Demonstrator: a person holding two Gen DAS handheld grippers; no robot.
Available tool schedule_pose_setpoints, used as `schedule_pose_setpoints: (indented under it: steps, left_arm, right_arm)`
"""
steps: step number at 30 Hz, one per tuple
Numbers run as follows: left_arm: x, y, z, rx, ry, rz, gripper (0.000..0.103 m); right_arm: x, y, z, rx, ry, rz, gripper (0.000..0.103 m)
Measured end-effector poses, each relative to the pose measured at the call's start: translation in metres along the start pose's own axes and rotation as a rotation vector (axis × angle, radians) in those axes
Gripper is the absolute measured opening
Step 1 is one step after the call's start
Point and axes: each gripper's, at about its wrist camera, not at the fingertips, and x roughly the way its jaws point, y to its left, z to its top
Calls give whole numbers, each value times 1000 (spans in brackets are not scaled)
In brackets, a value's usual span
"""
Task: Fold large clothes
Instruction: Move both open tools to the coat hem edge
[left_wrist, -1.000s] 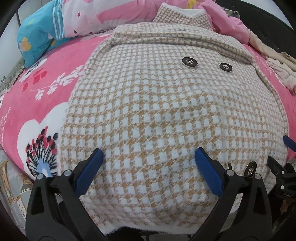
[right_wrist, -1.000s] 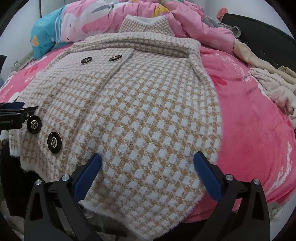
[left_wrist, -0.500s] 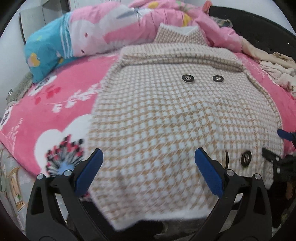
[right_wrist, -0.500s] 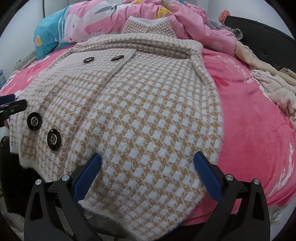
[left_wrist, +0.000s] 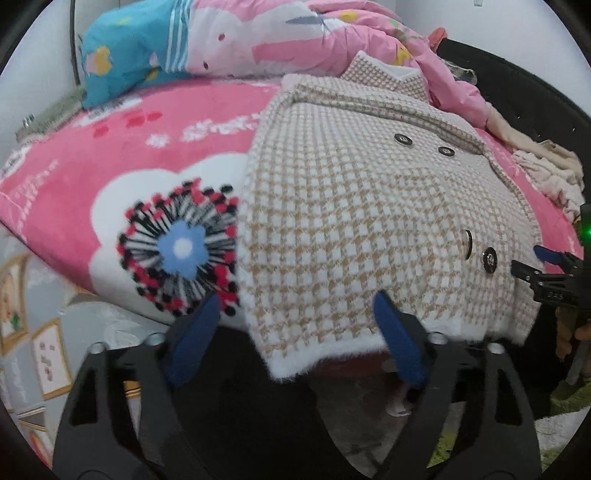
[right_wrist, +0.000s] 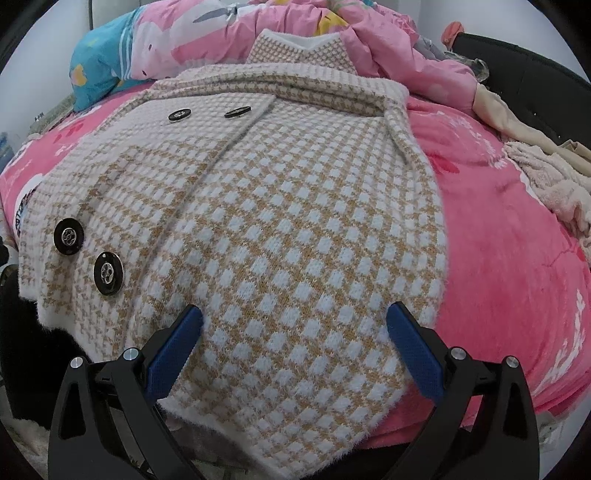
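A tan-and-white houndstooth coat (left_wrist: 369, 206) with black buttons lies flat on a pink bed, collar at the far end, hem hanging over the near edge; it also fills the right wrist view (right_wrist: 280, 229). My left gripper (left_wrist: 295, 339) is open and empty, just off the bed edge at the coat's left hem corner. My right gripper (right_wrist: 295, 350) is open and empty, its blue pads (right_wrist: 413, 350) over the hem's right part. The right gripper also shows at the right edge of the left wrist view (left_wrist: 543, 269).
A pink flowered blanket (left_wrist: 110, 177) covers the bed. A blue and pink pillow (left_wrist: 147, 55) and a bunched pink quilt (right_wrist: 388, 44) lie at the head. Beige clothes (right_wrist: 546, 181) are piled at the right. A dark headboard (right_wrist: 535, 85) curves behind.
My left gripper has pulled back and to the left, from over the coat to just off the hem corner. The right gripper has barely moved.
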Motion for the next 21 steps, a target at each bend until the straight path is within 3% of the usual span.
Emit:
schedule_pose_setpoints:
  steps: [3,6,12,16,21]
  left_arm:
    - [13,5,0,-31,34,-52,65]
    - [26,11,1,-62,66,-85,63]
    - [41,17,5,-81,101,-60,63]
    - [46,28,5,-143,118,-110,63]
    - [57,24,14,-140,123,-127,63]
  right_arm:
    - [0,1,1,2,8,-11,97]
    - [1,3,2,6,13,-19,97]
    - [2,5,3,11,21,-27,97]
    - [2,5,3,12,21,-28,97]
    - [3,4,4,13,17,-30,97]
